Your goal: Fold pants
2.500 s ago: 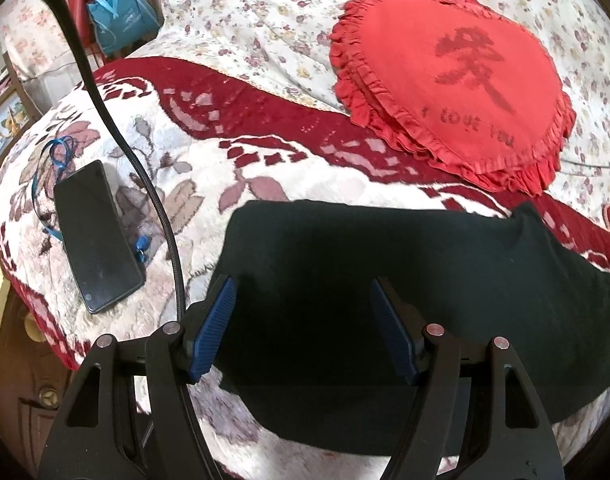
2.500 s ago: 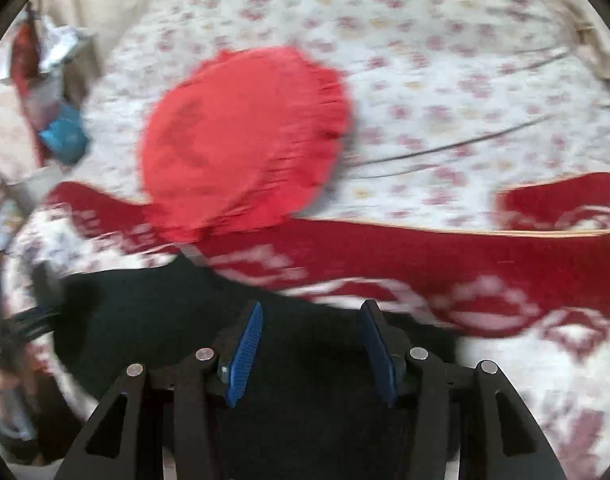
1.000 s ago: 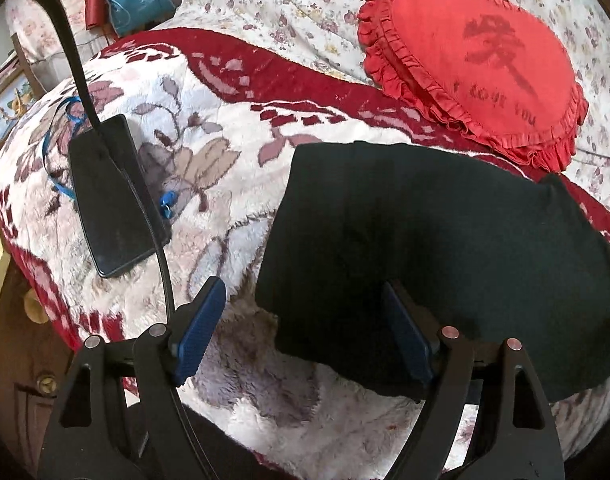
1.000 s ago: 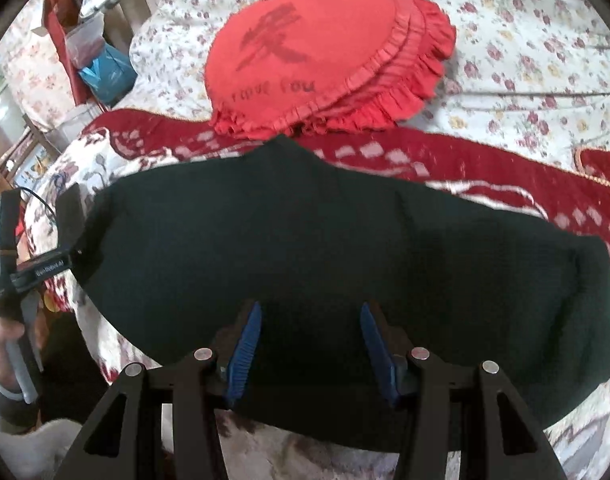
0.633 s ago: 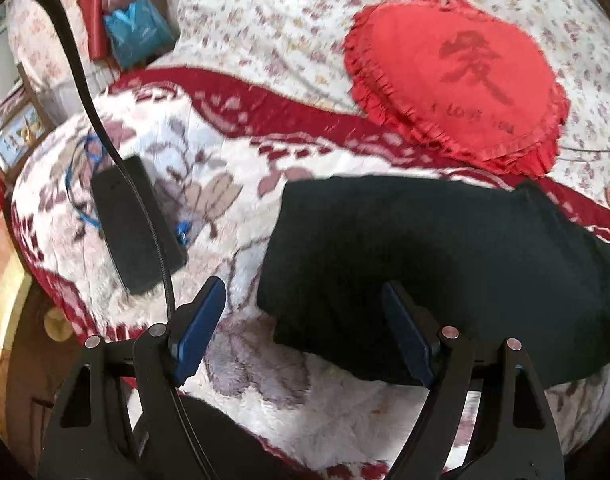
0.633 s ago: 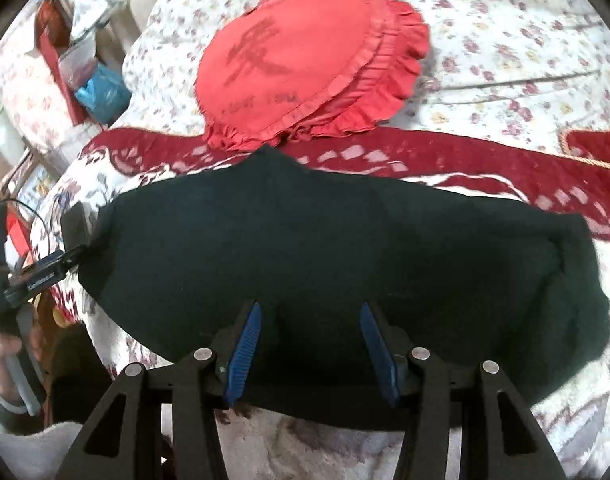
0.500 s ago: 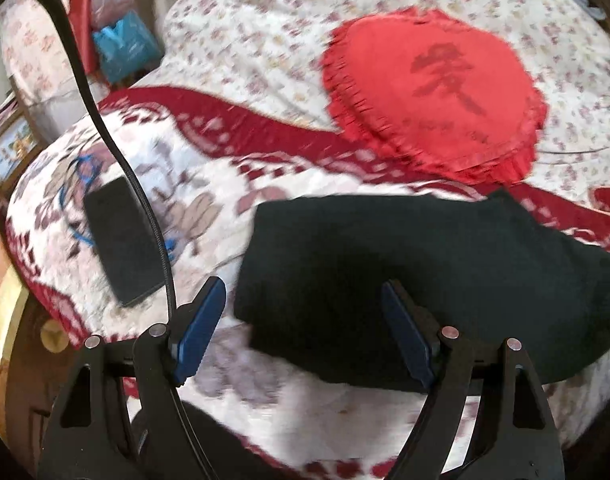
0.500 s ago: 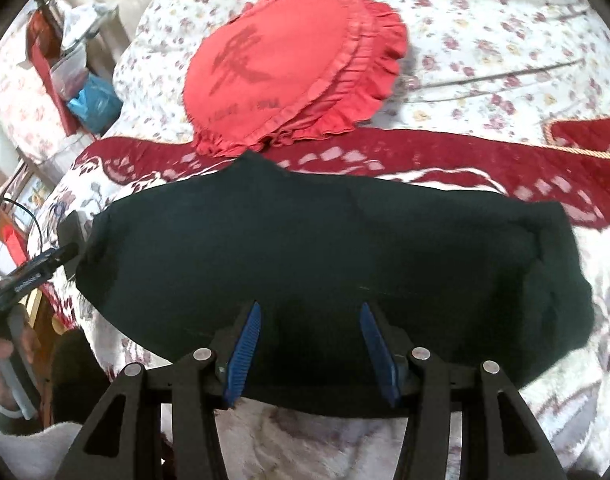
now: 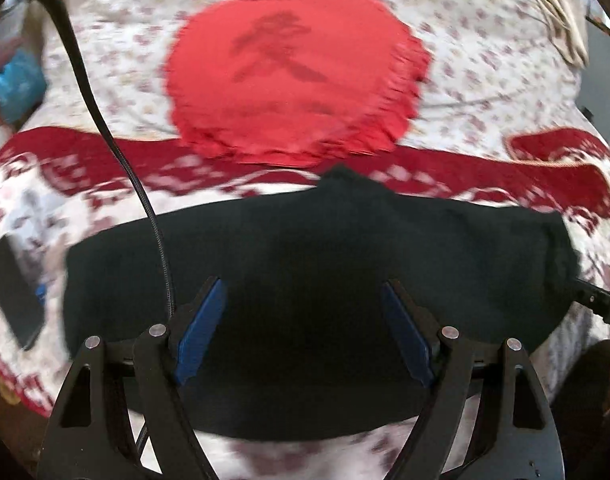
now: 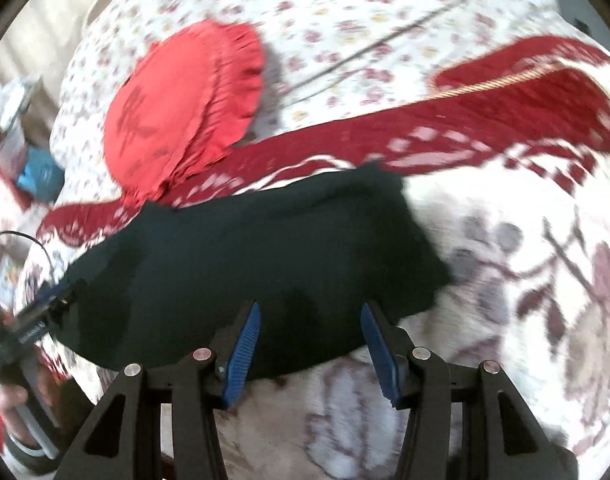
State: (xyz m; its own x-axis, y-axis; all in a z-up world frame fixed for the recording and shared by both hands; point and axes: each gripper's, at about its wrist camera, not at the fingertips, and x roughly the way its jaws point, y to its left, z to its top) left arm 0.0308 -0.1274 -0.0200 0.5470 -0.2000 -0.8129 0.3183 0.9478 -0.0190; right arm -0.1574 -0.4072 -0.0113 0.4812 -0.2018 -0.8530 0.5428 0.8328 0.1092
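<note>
Our left gripper (image 9: 301, 330) is spread wide with nothing pinched, and our right gripper (image 10: 309, 348) is wide and free too. Both hang over the dark pants (image 9: 325, 272), which lie folded flat on the flowery blanket (image 10: 505, 280). A red pillow (image 9: 293, 76) sits just past the pants. A black phone (image 9: 13, 292) lies to the left.

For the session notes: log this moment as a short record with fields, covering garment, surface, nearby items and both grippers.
garment: black pants, lying flat in a folded band
surface: red and white floral blanket on a bed
behind garment: red ruffled cushion
left of garment: dark phone
left gripper: open, above the pants, holding nothing
right gripper: open, over the pants' near edge, holding nothing
</note>
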